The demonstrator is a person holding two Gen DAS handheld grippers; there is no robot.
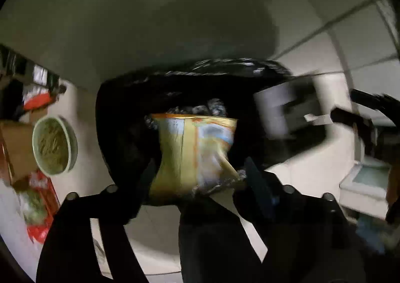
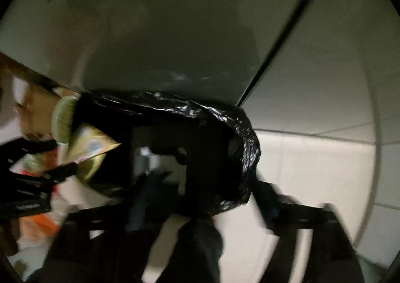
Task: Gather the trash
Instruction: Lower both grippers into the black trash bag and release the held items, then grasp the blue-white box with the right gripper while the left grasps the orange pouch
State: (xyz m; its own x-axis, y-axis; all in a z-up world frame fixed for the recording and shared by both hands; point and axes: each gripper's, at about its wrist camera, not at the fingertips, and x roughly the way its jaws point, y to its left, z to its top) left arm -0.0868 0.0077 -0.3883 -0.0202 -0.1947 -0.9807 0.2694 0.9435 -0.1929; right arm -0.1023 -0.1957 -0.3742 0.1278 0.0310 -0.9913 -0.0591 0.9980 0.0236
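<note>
My left gripper (image 1: 200,173) is shut on a crumpled yellow snack wrapper (image 1: 192,153) and holds it over the mouth of a bin lined with a black trash bag (image 1: 200,75). The wrapper also shows in the right wrist view (image 2: 92,145), at the bin's left rim, with the left gripper's dark finger (image 2: 60,173) below it. My right gripper (image 2: 202,198) is open, its fingers spread on either side of the near rim of the black bag (image 2: 240,138). It shows blurred in the left wrist view, at the right (image 1: 350,118).
A pale green bowl (image 1: 53,145) with stringy contents lies left of the bin, also seen in the right wrist view (image 2: 63,120). Red packaging (image 1: 40,205) and a cardboard box (image 1: 15,148) lie beside it. White tiled floor (image 2: 312,170) lies to the right, a grey wall (image 1: 150,8) behind.
</note>
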